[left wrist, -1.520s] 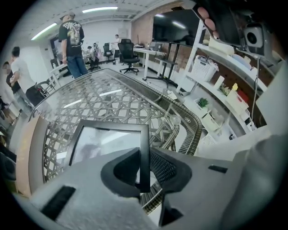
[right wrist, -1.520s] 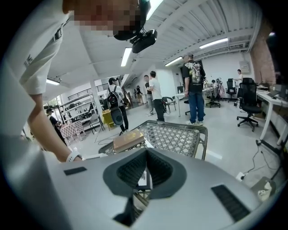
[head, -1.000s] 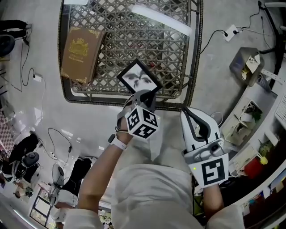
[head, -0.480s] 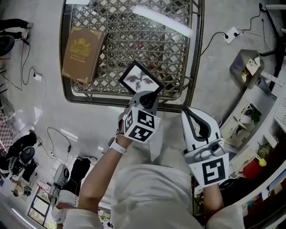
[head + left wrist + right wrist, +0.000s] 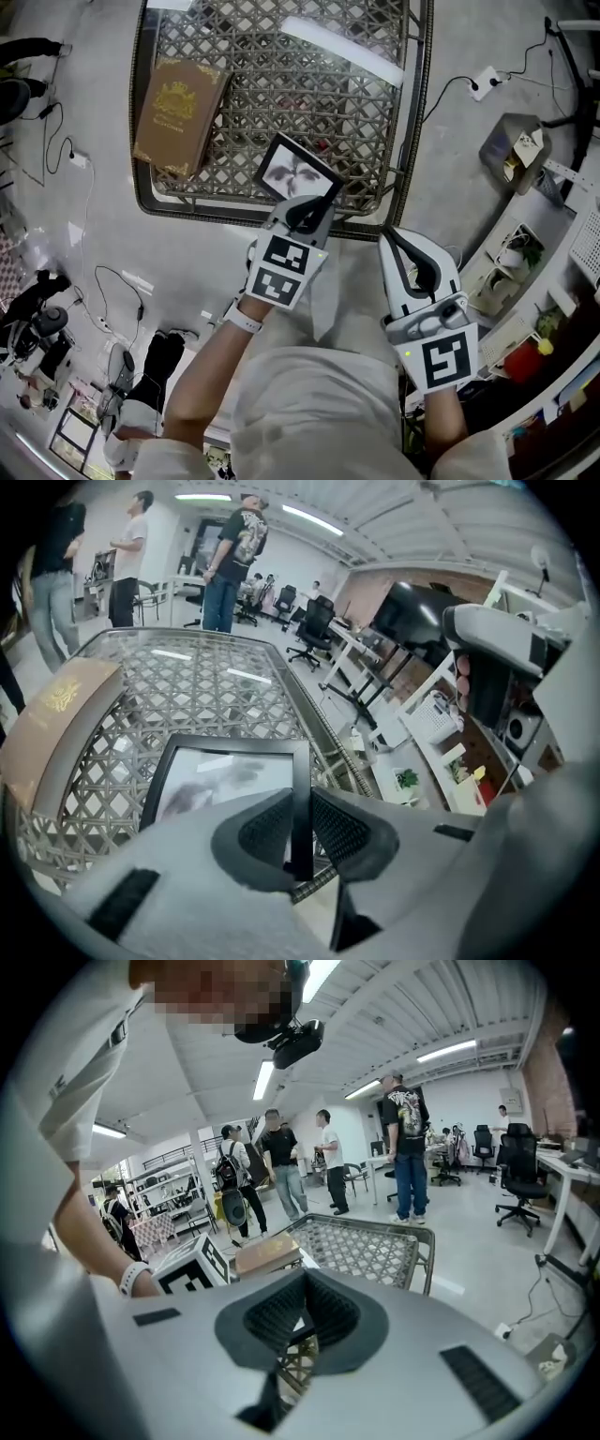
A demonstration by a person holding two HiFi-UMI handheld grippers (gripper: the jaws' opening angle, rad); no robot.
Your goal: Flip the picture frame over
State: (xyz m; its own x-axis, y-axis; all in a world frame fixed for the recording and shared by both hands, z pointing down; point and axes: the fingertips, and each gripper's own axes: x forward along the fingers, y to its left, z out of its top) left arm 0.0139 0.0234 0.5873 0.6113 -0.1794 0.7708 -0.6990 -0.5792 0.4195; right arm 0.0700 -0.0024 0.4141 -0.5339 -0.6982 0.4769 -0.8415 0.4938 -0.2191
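Note:
The black picture frame (image 5: 295,173), picture side toward me, is tilted up off the near edge of the wicker table (image 5: 412,112). My left gripper (image 5: 305,208) is shut on its near right edge. In the left gripper view the pads (image 5: 267,827) pinch the frame's thin black border (image 5: 301,789), and the glazed picture (image 5: 225,780) spreads to the left. My right gripper (image 5: 392,239) hangs shut and empty to the right, off the table's near corner. Its closed jaws (image 5: 302,1312) point over the table.
A tan book with a gold emblem (image 5: 178,112) lies on the table's left side. Cables and a power strip (image 5: 485,67) lie on the floor. Cluttered shelves (image 5: 525,262) stand at right. Several people (image 5: 230,555) stand beyond the table's far end.
My left gripper has risen and rolled, lifting and turning the picture frame off the table's near edge. The right gripper has stayed still.

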